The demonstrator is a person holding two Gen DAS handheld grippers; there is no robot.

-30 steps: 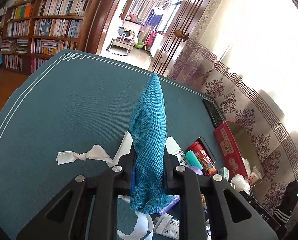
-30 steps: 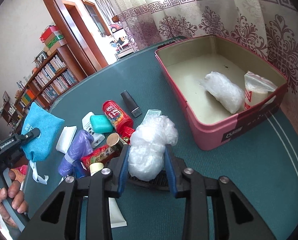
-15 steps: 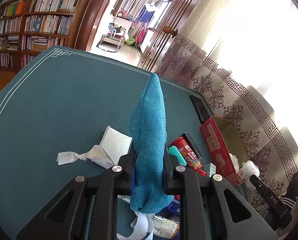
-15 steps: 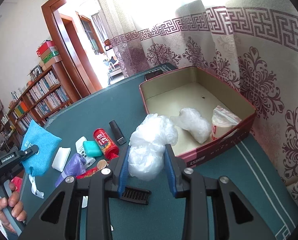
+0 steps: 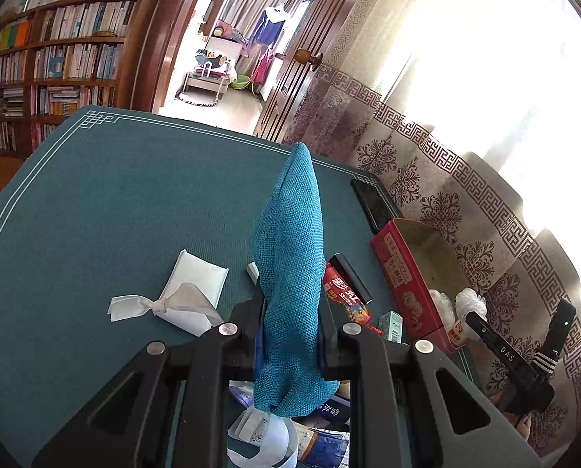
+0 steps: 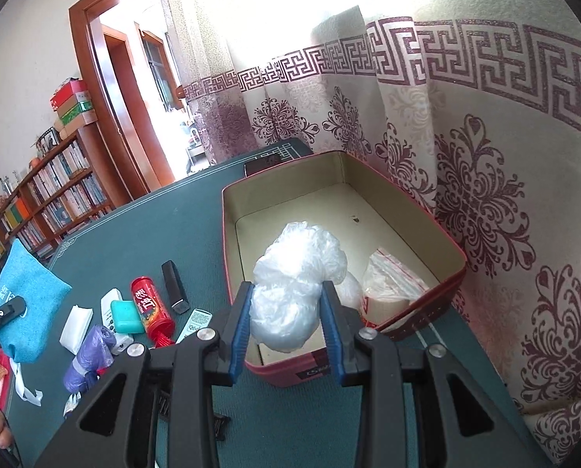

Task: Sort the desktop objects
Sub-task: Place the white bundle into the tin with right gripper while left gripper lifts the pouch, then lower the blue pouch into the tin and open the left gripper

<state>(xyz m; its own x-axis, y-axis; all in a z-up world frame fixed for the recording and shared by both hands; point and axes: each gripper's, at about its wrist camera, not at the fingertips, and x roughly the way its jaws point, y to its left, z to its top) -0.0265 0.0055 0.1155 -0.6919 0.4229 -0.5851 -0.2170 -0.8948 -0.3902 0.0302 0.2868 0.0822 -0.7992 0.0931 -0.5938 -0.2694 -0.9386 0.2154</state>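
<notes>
- A crumpled clear plastic bag (image 6: 296,292) is held clamped between the blue-lined fingers of the right gripper (image 6: 286,321), which is poised over the near end of the red tin box (image 6: 452,273); by this judgement the bag is about to be dropped in.
- Inside the box two things are already seen at its near end: another plastic wad (image 6: 349,284), mostly hidden behind the held bag, and a zip bag with red print (image 6: 392,284). The far part of the box floor is bare.
- A teal woven pouch (image 5: 292,273) is pinched between the fingers of the left gripper (image 5: 290,335) and is held upright above the desk (image 5: 115,202), over the clutter near the desk's near edge.
- Left to be sorted on the desk, beside the box's left wall: a red tube (image 6: 152,306), a black stick (image 6: 175,286), a teal case (image 6: 124,316), a white remote (image 6: 109,304), a purple bag roll (image 6: 91,355), a folded white tissue pack (image 6: 76,323) and a small white box (image 6: 195,323). The task is judged to be at an early stage.
- A dark phone (image 5: 372,202) lies at the desk's far edge, behind the box.
- "Skittles" and Chinese characters can be read on the red tube in the left wrist view; "DAS" is read on the other gripper's body there. White lettering on the pouch and the print on the box's side are too small to be read.
</notes>
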